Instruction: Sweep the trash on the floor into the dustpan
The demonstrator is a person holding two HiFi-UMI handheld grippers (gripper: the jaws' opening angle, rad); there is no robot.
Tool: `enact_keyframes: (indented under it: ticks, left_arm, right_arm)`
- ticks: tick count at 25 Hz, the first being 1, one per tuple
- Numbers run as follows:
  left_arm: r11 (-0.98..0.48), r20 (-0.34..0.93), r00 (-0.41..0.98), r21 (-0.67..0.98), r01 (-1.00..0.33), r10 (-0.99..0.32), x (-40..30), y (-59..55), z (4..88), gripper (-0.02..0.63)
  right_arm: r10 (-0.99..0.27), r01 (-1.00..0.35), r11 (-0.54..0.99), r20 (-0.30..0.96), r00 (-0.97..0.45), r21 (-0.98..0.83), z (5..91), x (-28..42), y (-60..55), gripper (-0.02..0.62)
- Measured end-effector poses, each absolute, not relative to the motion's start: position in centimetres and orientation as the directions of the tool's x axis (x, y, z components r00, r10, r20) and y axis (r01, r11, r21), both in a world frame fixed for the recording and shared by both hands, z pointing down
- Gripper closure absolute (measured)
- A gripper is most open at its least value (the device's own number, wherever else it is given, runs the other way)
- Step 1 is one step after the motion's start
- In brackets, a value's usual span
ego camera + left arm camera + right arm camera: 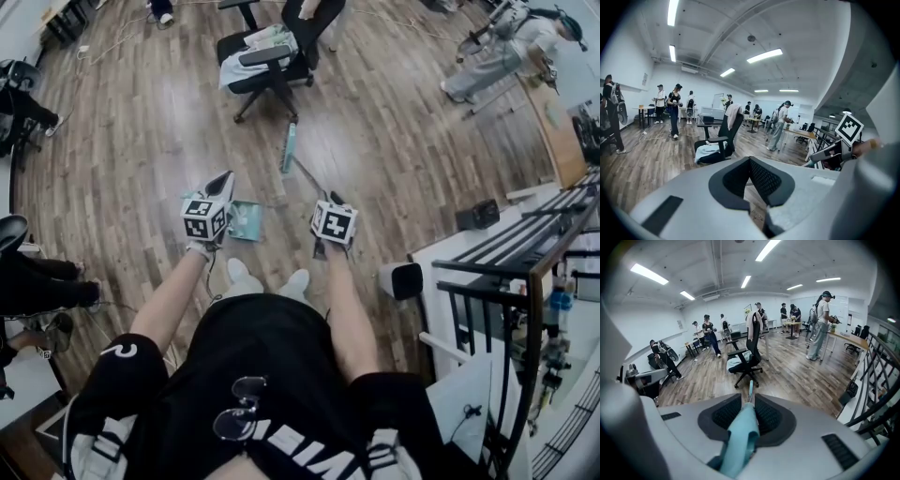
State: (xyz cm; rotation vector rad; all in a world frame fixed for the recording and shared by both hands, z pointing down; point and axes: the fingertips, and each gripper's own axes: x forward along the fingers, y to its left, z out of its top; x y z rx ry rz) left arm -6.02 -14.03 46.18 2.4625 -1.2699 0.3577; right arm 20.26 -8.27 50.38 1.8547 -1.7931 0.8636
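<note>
Two tongs hang over the brown wood-plank floor [375, 122]. The right tongs [750, 403] are clenched on a pale teal broom [289, 150]. The left tongs [750, 161] are closed, empty, just beside a teal plastic dustpan [247, 221].

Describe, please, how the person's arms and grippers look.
Both the left gripper and right gripper have light grey bodies with black ribbed pads, and each carries a white cube of black square markers. The person wears a black short-sleeved top with white print.

Teal broom [740, 437] + dustpan [246, 220], brn floor [394, 122]
</note>
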Motion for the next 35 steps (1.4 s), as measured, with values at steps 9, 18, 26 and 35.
enact_keyframes:
  ticks: [9, 18, 26, 35]
  left_arm:
    - [-0.518, 0.39, 0.543, 0.179, -0.837, -0.744, -6.1, -13.8, 46.8, 0.607]
    - [-0.51, 0.387, 0.538, 0.183, -0.841, -0.749, -6.5, -14.3, 46.9, 0.607]
    - [-0.513, 0.388, 0.538, 0.177, -0.84, -0.748, -6.3, -14.4, 46.7, 0.607]
    - [-0.514, 0.383, 0.54, 0.175, -0.839, -0.75, -6.6, -14.5, 46.2, 0.607]
  right_arm:
    - [-0.699, -0.987, -0.094, 0.715, -0.028, -0.13, 52.2, 22.0, -6.8, 0.512]
    - [-0.677, -0.987, -0.084, 0.734, -0.045, -0.137, 53.1, 21.9, -6.9, 0.512]
    - [-0.68, -0.987, -0.082, 0.731, -0.047, -0.14, 52.9, 22.0, -7.0, 0.512]
    - [-0.686, -0.987, -0.077, 0.726, -0.051, -0.142, 52.6, 21.7, -7.2, 0.512]
